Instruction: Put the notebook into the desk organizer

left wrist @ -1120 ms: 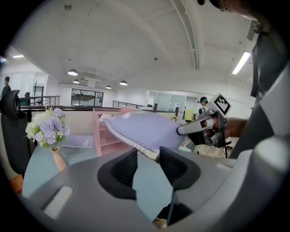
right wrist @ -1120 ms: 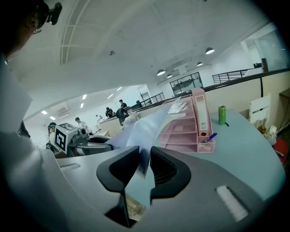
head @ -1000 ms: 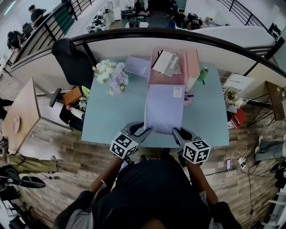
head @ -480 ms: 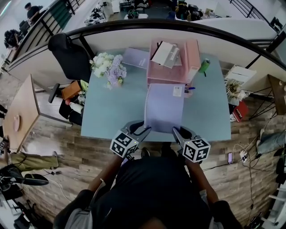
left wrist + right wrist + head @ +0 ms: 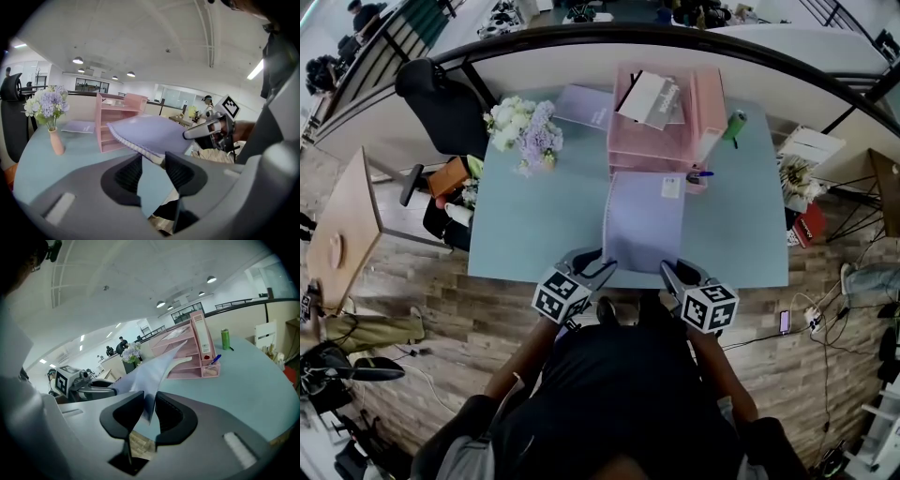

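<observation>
Clamping notebook (image 5: 644, 220): left gripper (image 5: 602, 266), right gripper (image 5: 668, 271), jaws narrow.

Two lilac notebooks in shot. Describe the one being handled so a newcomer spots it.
On the pale blue desk, find the pink desk organizer at the far edge. The notebook in front of it is the spiral-bound lilac one, its near corners held by the left gripper and right gripper; the other notebook lies flat by the flowers.
</observation>
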`<state>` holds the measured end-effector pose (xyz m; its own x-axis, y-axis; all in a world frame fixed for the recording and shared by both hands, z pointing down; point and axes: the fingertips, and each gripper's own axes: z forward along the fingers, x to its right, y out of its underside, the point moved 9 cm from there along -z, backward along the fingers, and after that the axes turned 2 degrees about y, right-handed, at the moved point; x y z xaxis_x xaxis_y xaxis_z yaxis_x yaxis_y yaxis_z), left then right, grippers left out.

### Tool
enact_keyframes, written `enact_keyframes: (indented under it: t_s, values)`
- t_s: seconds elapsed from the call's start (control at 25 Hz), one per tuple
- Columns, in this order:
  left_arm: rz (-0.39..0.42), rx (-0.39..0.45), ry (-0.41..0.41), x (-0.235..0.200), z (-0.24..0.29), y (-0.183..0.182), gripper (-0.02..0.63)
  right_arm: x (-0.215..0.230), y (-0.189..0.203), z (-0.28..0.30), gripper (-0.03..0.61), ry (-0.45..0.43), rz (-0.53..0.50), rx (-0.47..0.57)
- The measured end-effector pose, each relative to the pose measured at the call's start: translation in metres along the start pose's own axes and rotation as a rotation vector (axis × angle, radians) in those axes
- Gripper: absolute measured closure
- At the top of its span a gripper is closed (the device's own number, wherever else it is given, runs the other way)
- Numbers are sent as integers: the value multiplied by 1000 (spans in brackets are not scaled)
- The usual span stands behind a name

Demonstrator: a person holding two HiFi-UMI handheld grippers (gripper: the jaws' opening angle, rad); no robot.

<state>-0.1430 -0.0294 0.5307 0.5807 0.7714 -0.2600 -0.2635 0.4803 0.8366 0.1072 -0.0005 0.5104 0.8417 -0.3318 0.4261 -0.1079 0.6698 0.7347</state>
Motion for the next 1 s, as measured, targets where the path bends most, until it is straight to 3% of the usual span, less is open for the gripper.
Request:
enact_keyframes:
  t_s: [0.68, 1.0]
  values:
    - [-22, -52, -31, -19, 33, 24, 405, 33, 17, 31, 502, 2, 55, -60]
    - [-31, -83, -38, -20, 43, 19, 405, 48, 22, 44, 500, -6, 93, -81]
